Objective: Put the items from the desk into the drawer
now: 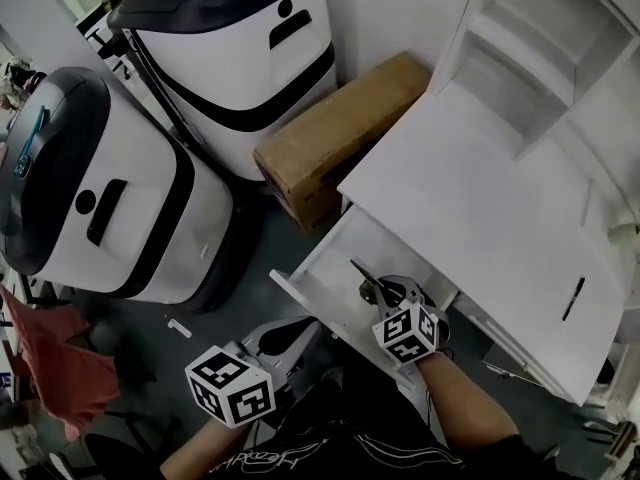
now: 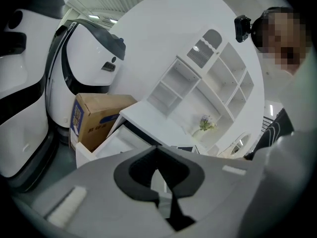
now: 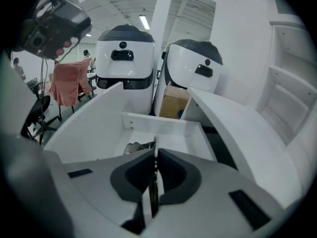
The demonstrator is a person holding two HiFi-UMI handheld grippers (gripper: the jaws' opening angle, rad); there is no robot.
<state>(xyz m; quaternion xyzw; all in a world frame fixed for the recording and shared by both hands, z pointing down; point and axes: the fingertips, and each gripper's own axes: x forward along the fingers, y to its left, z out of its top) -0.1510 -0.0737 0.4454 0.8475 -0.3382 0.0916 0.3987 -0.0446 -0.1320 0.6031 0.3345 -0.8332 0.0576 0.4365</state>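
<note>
"Thin dark tool (image 1: 362,273): how is it held?" asks the student.

"Edge-on between the jaws of the right gripper (image 3: 155,157), which are closed on it. Its pointed end projects to the far left, over the open drawer (image 1: 325,268). The tool is thus above the drawer, not yet lying in it."

"And the step in hand?"

"Judged from this, the release. Lower the tool until it is just above the drawer floor and keep the point clear of the drawer's left end panel. Tilt it flat, then part the jaws only a little, so that it slides off rather than drops. A metallic shape (image 3: 136,147) shows low in the drawer just left of the jaws. Whether it is part of the tool cannot be told, so set down beside it."

"The left gripper (image 1: 288,336)?"

"Jaws drawn together with nothing between them, near the drawer's front edge and off the work. On the bench (image 1: 470,188), to the right, a pen-like item (image 1: 573,298) lies well apart, and is probably the next to fetch."
</note>
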